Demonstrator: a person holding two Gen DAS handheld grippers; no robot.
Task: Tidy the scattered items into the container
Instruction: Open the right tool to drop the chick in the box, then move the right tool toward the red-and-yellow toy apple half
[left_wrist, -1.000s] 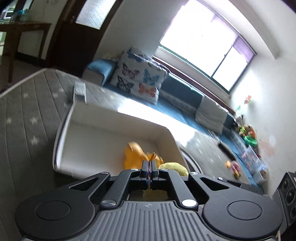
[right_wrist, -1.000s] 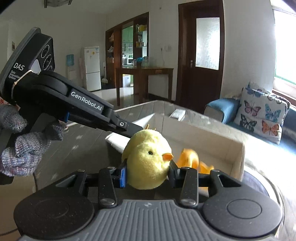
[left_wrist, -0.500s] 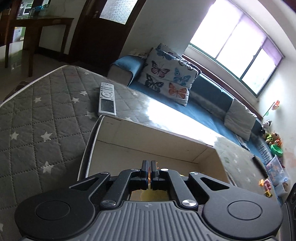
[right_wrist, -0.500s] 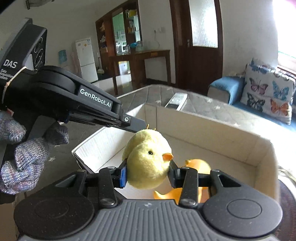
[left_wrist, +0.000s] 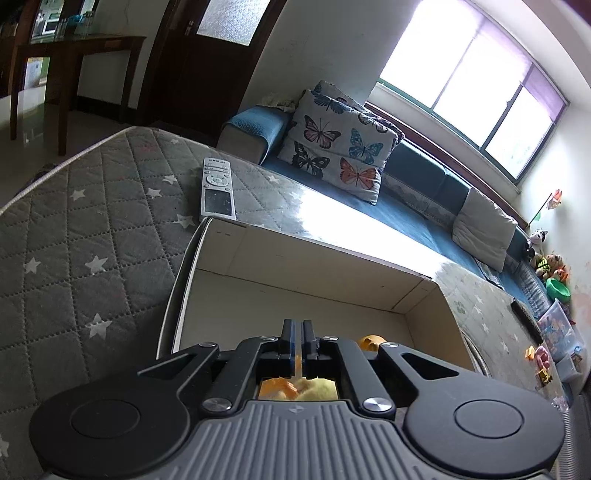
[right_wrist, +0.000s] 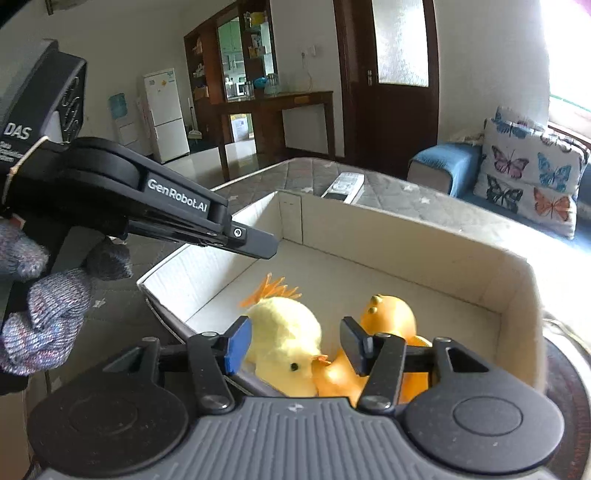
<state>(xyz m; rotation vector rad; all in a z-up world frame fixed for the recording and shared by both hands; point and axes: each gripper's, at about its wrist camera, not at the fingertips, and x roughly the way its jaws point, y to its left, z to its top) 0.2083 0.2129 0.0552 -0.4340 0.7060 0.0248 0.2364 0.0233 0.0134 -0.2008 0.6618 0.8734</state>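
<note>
Comparing with half a second ago: the right gripper (right_wrist: 293, 345) had its fingers clamped on the yellow chick (right_wrist: 286, 345), now the fingers are spread apart and the chick sits loose between them, touching neither pad as far as I can tell. Chick is down in the cardboard box (right_wrist: 424, 254), near corner, beak pressed against the orange duck (right_wrist: 388, 317) that was already in there. So the release is done, second toy delivered.

Left gripper (right_wrist: 271, 248) hangs above the box's left rim in the right wrist view, gloved hand (right_wrist: 40, 306) on its handle. In its own camera the left gripper (left_wrist: 297, 332) has fingers closed to a thin slit, nothing between them. That camera's view has shifted over the last second: more of the box's far wall and the quilted mattress (left_wrist: 85, 236) now shows, toys mostly hidden under the gripper body, just bits of yellow and orange peeking through.

Remote control (left_wrist: 218, 192) lies on the mattress just beyond the box's far corner, outside it. My read is that's the next scattered item, though can't tell if other stuff lies out of frame. Right gripper likely needs to lift clear without nudging the chick, since the pads flank it closely. Task partly done: two toys in, at least the remote left.
</note>
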